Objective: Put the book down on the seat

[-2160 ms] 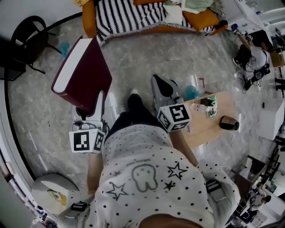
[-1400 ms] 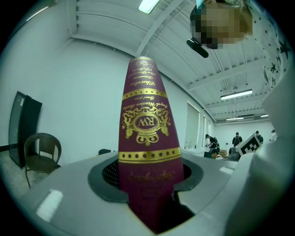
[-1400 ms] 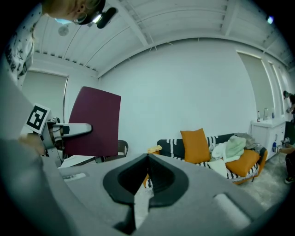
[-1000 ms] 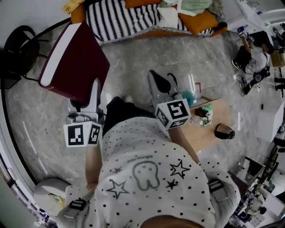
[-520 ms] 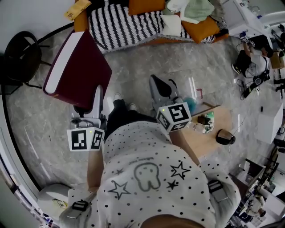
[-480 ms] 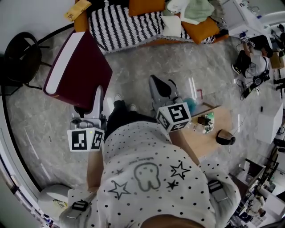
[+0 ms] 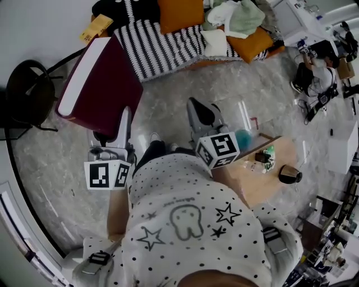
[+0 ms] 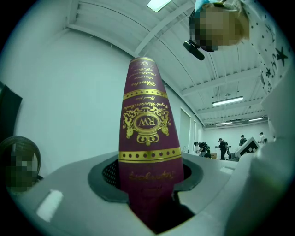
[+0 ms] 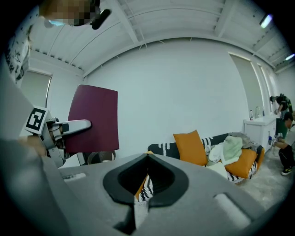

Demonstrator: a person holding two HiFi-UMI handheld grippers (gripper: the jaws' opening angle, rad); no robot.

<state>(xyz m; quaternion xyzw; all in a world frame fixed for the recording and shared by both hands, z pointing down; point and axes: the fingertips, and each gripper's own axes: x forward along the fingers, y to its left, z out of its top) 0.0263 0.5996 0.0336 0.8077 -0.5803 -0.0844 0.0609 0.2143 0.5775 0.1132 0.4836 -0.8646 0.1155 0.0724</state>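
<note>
The maroon book (image 7: 101, 87) is clamped by the left hand-held gripper (image 7: 115, 126) (gold-printed spine inward), jutting well past its jaws; the right hand-held gripper (image 7: 197, 109) is clenched, empty.

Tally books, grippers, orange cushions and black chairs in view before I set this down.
Books: 1, the maroon book, clamped in the left gripper.
Grippers: 2; the right gripper holds nothing.
Orange cushions: 2, the upper cushion and the right cushion.
Black chairs: 1, the black chair at left.
Total: 6.
</note>
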